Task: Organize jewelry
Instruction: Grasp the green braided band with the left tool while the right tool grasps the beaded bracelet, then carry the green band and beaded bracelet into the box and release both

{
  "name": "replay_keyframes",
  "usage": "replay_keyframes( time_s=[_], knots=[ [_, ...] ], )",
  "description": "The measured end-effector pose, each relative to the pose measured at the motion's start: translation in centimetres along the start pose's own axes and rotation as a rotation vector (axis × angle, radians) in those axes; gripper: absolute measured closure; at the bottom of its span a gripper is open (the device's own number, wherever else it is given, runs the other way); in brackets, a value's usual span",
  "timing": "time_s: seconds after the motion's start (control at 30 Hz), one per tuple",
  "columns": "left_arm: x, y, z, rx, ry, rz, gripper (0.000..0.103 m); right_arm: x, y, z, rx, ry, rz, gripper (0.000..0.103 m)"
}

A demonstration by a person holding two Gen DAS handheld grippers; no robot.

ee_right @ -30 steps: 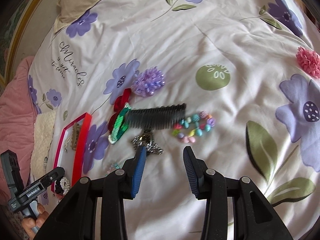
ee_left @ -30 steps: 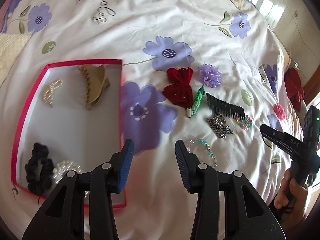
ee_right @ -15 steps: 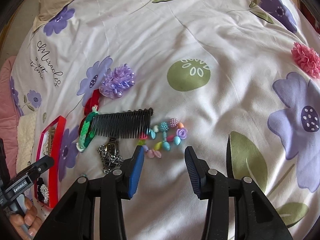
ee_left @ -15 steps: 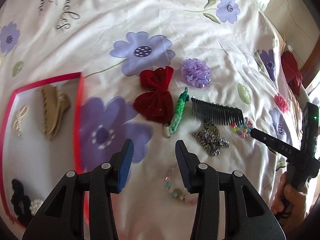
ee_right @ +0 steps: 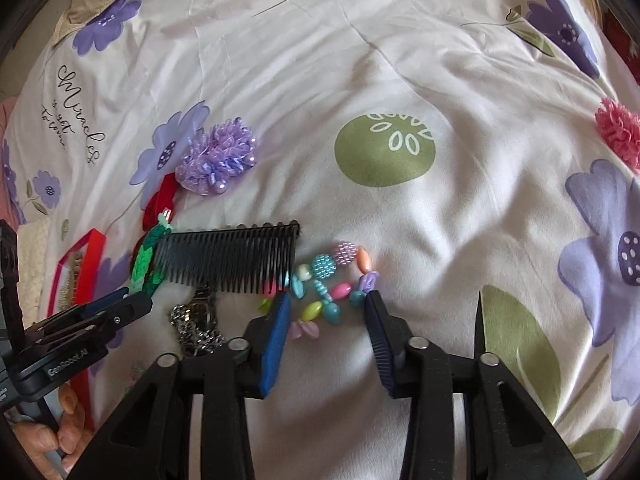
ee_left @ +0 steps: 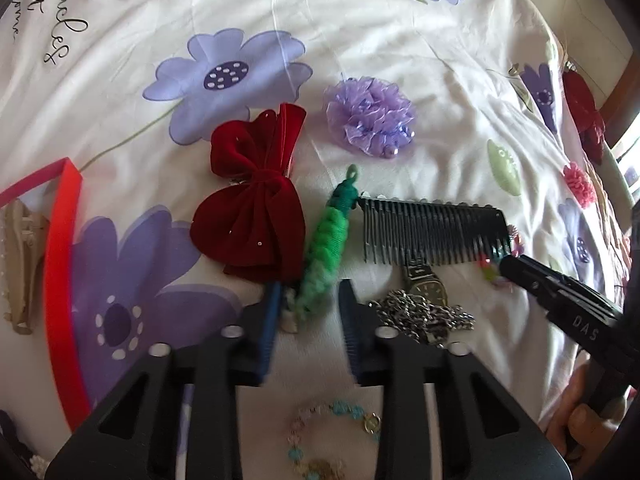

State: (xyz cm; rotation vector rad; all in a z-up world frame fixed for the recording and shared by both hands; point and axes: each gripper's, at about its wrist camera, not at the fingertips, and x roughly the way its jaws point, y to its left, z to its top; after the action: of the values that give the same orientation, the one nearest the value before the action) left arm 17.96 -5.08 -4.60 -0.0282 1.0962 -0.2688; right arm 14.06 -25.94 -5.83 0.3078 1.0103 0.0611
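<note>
At the far left, the red-rimmed box [ee_left: 64, 240] is already holding a beige claw clip [ee_left: 18, 264], so sorting is partly done. Still lying loose on the floral bedsheet [ee_left: 360, 40] are a red velvet bow [ee_left: 252, 216], a green braided band [ee_left: 324, 264], a purple flower scrunchie [ee_left: 370, 118], a black comb [ee_left: 432, 232], a chain-strapped watch [ee_left: 428, 300] and a colourful bead bracelet [ee_right: 328, 284]. The left gripper [ee_left: 308, 320] is closing its jaws around the green band's lower end, pads not yet pressing. The right gripper [ee_right: 326, 312] is closing around the bead bracelet, likewise ungripped. Most pieces are still waiting.
</note>
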Motion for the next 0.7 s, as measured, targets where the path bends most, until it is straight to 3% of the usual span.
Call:
replay_keyframes(
  time_s=[0.03, 0.13, 0.37, 0.7],
  knots=[
    [0.0, 0.1, 0.0, -0.004, -0.003, -0.004, 0.084, 0.0, -0.1, 0.0, 0.007, -0.004, -0.007, 0.088],
    [-0.8, 0.4, -0.2, -0.01, -0.016, -0.014, 0.087, -0.2, -0.7, 0.0, 0.03, -0.007, 0.007, 0.096],
    [-4.3, 1.2, -1.9, -0.032, -0.063, -0.044, 0.087, -2.8, -0.7, -0.4, 0.031, -0.046, 0.051, 0.096],
    [-9.4, 3.9, -5.9, -0.123, -0.118, -0.076, 0.087, -7.1, 2.2, -1.7, -0.025, -0.085, 0.163, 0.096]
  ],
)
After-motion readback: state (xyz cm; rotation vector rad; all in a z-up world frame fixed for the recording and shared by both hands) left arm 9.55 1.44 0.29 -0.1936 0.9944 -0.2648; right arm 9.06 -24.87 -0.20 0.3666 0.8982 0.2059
